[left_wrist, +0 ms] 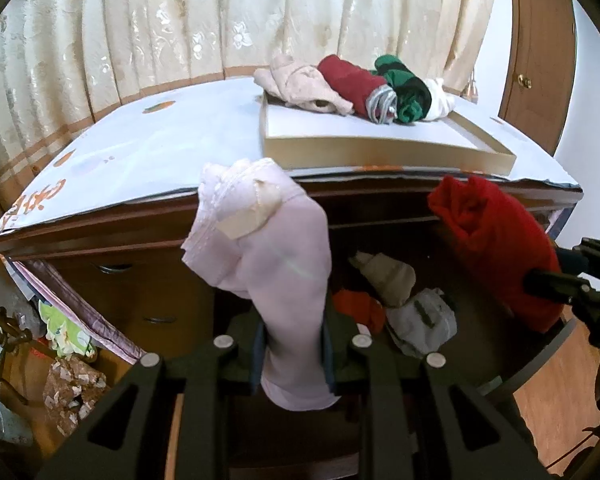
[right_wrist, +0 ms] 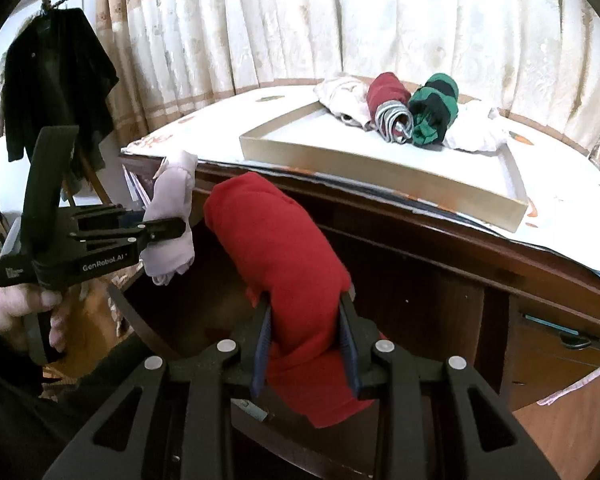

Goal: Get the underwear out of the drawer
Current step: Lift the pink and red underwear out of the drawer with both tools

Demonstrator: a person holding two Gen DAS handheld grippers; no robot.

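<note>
My left gripper (left_wrist: 292, 344) is shut on a rolled pale pink underwear (left_wrist: 276, 248), held up above the open drawer (left_wrist: 480, 356). My right gripper (right_wrist: 306, 344) is shut on a rolled red underwear (right_wrist: 276, 240), also lifted over the drawer; that red roll (left_wrist: 496, 248) shows at the right of the left wrist view. The left gripper (right_wrist: 168, 232) with its pink roll (right_wrist: 172, 208) appears at the left of the right wrist view. Inside the drawer lie an orange piece (left_wrist: 360, 308), a beige roll (left_wrist: 388, 276) and a white piece (left_wrist: 424, 320).
On the dresser top (left_wrist: 160, 148) stands a shallow gold-edged tray (left_wrist: 380, 152) holding beige, dark red, green-black and white rolled garments (left_wrist: 404, 92). Curtains hang behind. A dark jacket (right_wrist: 56, 80) hangs at left. A wooden door (left_wrist: 540, 52) is at far right. A hand (right_wrist: 24, 312) holds the left gripper.
</note>
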